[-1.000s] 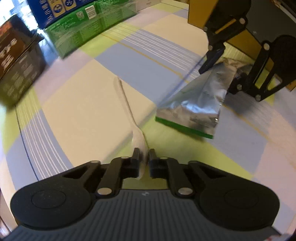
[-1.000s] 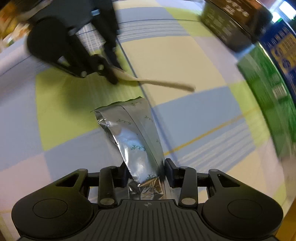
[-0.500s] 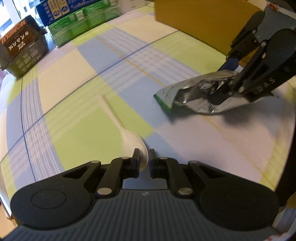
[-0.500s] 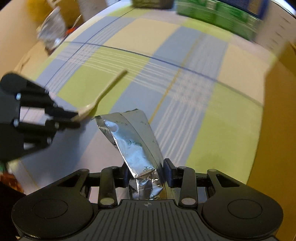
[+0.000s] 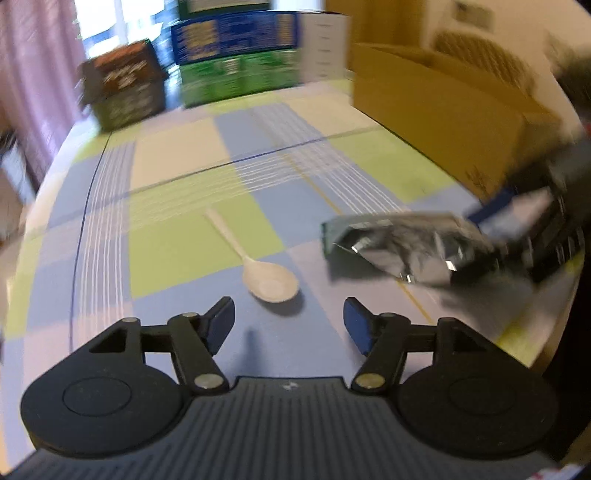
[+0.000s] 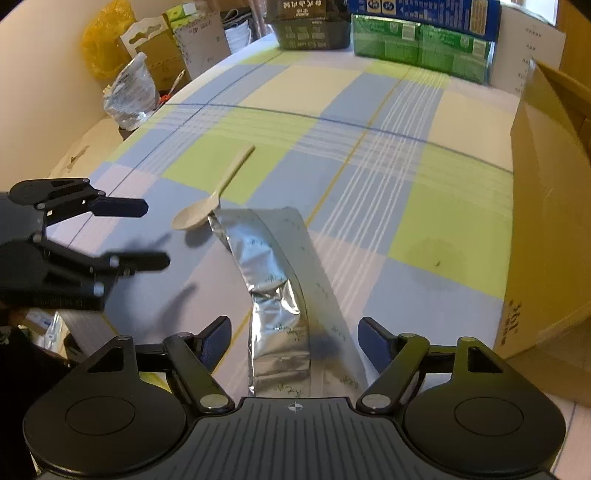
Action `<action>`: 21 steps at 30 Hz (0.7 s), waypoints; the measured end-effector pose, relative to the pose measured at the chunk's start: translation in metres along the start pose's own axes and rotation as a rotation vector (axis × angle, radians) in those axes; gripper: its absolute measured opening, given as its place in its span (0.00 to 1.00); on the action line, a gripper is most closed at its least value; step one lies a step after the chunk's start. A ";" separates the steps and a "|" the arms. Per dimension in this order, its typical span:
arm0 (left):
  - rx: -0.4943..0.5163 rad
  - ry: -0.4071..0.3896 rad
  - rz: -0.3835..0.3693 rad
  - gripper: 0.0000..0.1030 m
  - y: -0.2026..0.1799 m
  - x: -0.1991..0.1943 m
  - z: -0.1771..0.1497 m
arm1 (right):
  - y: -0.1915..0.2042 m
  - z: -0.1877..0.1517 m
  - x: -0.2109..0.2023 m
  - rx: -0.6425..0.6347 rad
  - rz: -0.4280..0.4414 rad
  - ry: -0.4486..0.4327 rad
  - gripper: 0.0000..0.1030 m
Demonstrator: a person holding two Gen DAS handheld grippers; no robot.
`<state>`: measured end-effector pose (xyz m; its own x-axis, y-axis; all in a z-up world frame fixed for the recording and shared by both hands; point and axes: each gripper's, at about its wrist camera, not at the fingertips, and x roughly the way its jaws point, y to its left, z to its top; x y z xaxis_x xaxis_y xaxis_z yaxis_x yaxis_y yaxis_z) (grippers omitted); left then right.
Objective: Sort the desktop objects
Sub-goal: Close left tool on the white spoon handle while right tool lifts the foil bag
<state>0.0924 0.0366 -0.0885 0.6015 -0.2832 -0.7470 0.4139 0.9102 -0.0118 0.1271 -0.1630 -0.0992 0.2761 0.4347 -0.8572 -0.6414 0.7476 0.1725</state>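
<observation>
A cream plastic spoon point(image 5: 269, 278) lies on the checked tablecloth, its bowl just ahead of my open left gripper point(image 5: 289, 325), which holds nothing. The spoon point(image 6: 212, 197) also shows in the right wrist view, left of centre. A crumpled silver foil pouch point(image 6: 277, 291) lies on the cloth between the spread fingers of my open right gripper point(image 6: 295, 338); the fingers stand apart from it. In the left wrist view the pouch point(image 5: 402, 245) lies to the right, with the right gripper blurred behind it. The left gripper point(image 6: 153, 236) appears at the left of the right wrist view.
A brown cardboard box point(image 6: 550, 206) stands along the right edge of the table. Green and blue cartons point(image 6: 421, 33) and a dark box point(image 6: 310, 26) line the far end. Bags and cardboard point(image 6: 129, 92) sit off the far left edge.
Both grippers have opened. The left let go of the spoon and the right let go of the foil pouch; both objects now lie on the cloth near the front edge.
</observation>
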 end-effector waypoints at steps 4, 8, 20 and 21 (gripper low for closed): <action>-0.168 -0.014 -0.017 0.64 0.016 0.011 0.007 | -0.001 0.000 0.009 -0.016 -0.021 0.006 0.72; -0.241 0.005 0.024 0.64 0.023 0.021 0.012 | -0.003 0.002 0.018 -0.008 -0.039 0.000 0.72; -0.230 0.054 0.070 0.51 0.016 0.049 0.017 | 0.003 0.004 0.031 -0.017 -0.046 -0.031 0.55; -0.211 0.055 0.081 0.44 0.015 0.049 0.017 | 0.005 0.005 0.032 -0.036 -0.066 -0.029 0.52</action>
<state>0.1399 0.0309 -0.1143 0.5862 -0.1953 -0.7863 0.2104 0.9739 -0.0850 0.1361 -0.1431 -0.1233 0.3392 0.3999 -0.8515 -0.6461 0.7569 0.0982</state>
